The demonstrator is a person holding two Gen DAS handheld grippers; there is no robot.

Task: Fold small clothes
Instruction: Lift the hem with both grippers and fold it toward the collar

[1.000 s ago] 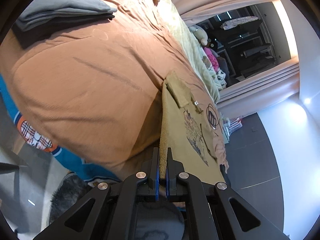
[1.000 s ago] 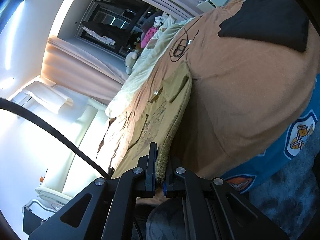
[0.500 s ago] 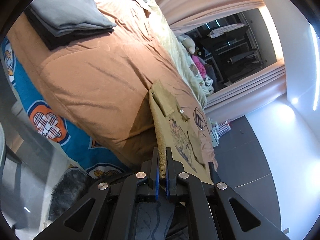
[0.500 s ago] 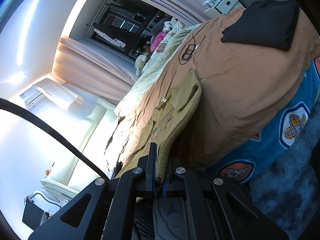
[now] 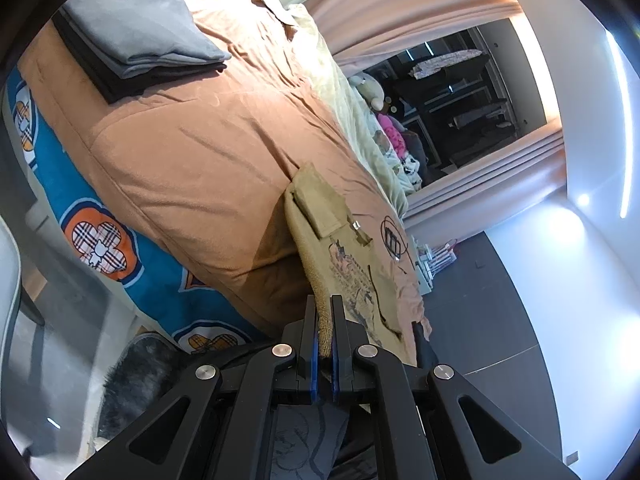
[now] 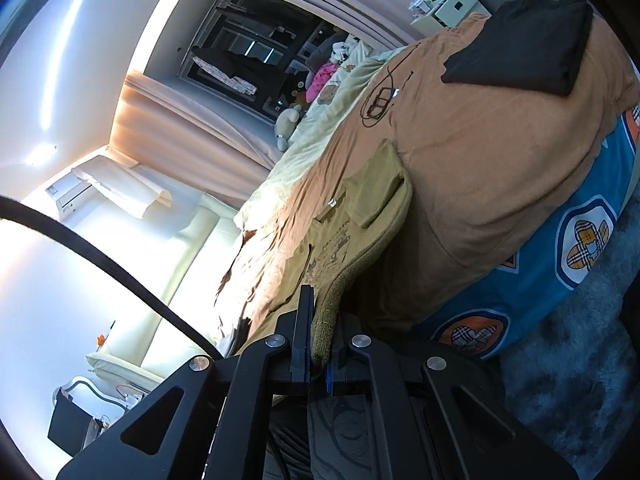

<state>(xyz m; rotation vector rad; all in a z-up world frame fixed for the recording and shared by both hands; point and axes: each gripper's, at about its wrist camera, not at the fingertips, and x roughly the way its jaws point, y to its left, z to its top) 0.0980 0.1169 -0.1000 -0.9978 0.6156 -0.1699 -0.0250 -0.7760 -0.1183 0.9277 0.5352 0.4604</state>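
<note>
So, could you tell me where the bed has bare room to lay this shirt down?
The widest bare patch of the brown blanket lies between the grey-and-black folded stack and the olive shirt. In the right view, bare blanket also separates the shirt from the black folded garment. Beyond the shirt, black glasses and rumpled bedding crowd it.

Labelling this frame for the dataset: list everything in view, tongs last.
small shirt: 1, khaki with a dark print, on the bed's near edge, hem in both tongs
folded clothes stack: 1, grey over black, far on the bedspread
black folded garment: 1, black, on the bedspread
bedspread: 1, orange-brown, covering the bed
sheet: 1, blue with flower badges, bed side
cable: 1, black, coiled on the bedspread
rug: 1, grey, shaggy, on the floor
left tongs: 1, black, shut on shirt hem
right tongs: 1, black, shut on shirt hem
</note>
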